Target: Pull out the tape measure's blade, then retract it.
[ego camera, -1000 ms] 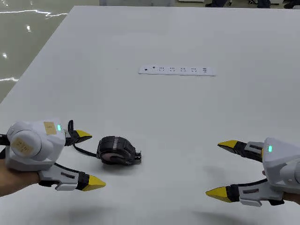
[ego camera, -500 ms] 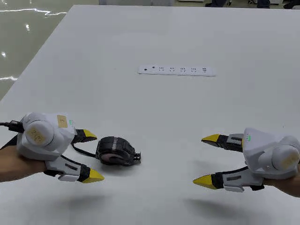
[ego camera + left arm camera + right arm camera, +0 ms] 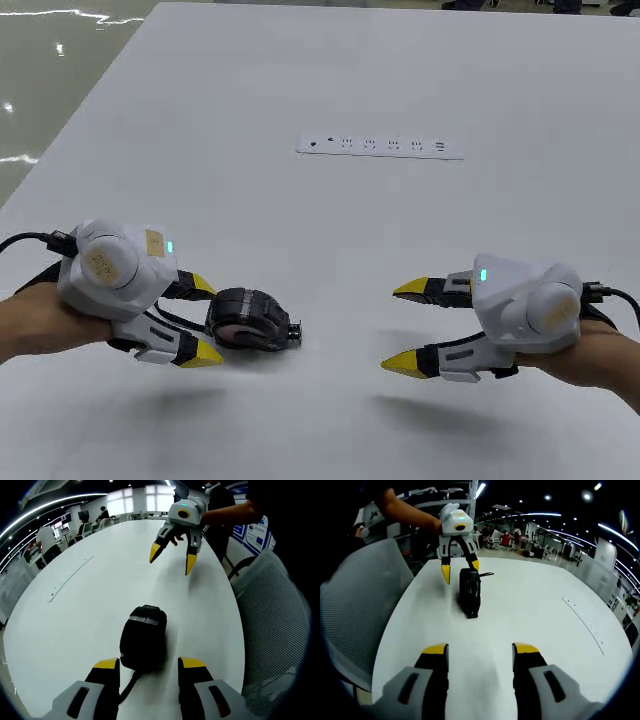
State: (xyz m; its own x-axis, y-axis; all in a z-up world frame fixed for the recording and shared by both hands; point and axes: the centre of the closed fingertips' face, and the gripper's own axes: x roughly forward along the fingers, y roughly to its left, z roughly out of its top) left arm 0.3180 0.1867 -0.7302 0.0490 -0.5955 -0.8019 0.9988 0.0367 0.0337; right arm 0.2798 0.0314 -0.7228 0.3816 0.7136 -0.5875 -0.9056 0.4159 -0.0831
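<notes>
White table [image 3: 400,230] bears the tape measure [image 3: 250,320], its rear end just between the tips of the left gripper [image 3: 207,318], whose jaws are spread and empty. The right gripper [image 3: 404,326] hovers well apart, facing it, also spread and empty.

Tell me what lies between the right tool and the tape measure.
Only bare white table lies between the right tool and the tape measure, seen in the head view.

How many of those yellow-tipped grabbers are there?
2: the left gripper just behind the tape measure, and the right gripper further off, open, pointing at it.
</notes>
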